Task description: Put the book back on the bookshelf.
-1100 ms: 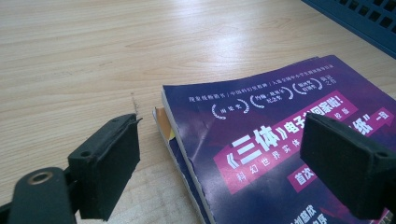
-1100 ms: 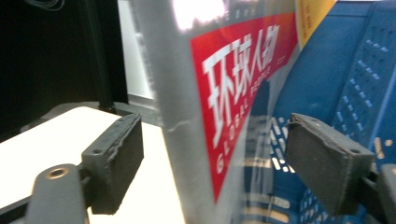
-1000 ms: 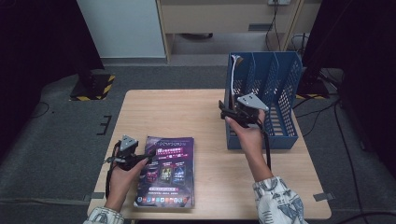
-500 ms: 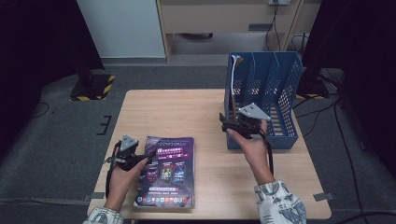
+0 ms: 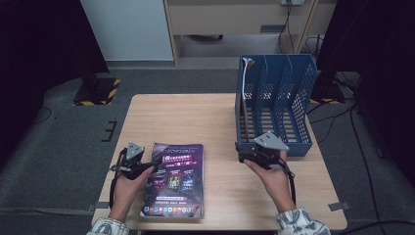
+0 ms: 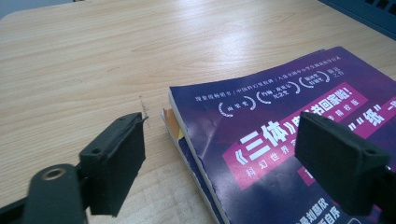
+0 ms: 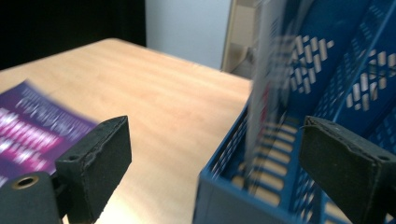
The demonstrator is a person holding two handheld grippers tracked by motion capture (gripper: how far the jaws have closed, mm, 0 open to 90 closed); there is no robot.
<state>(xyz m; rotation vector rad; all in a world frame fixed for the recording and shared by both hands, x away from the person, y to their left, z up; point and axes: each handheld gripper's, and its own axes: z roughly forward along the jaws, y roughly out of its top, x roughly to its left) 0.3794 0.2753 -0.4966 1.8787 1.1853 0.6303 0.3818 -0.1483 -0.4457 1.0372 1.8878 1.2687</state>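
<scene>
Lying stacked: two magazines; one rack.

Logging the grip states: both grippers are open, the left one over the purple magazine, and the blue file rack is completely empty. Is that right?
Not quite: the blue file rack is not empty. A thin upright item stands in its leftmost slot, as the right gripper view shows; it is too blurred to identify. The rest holds: both grippers are open, the left gripper over the purple magazine.

Blue file rack btwn open jaws
</scene>
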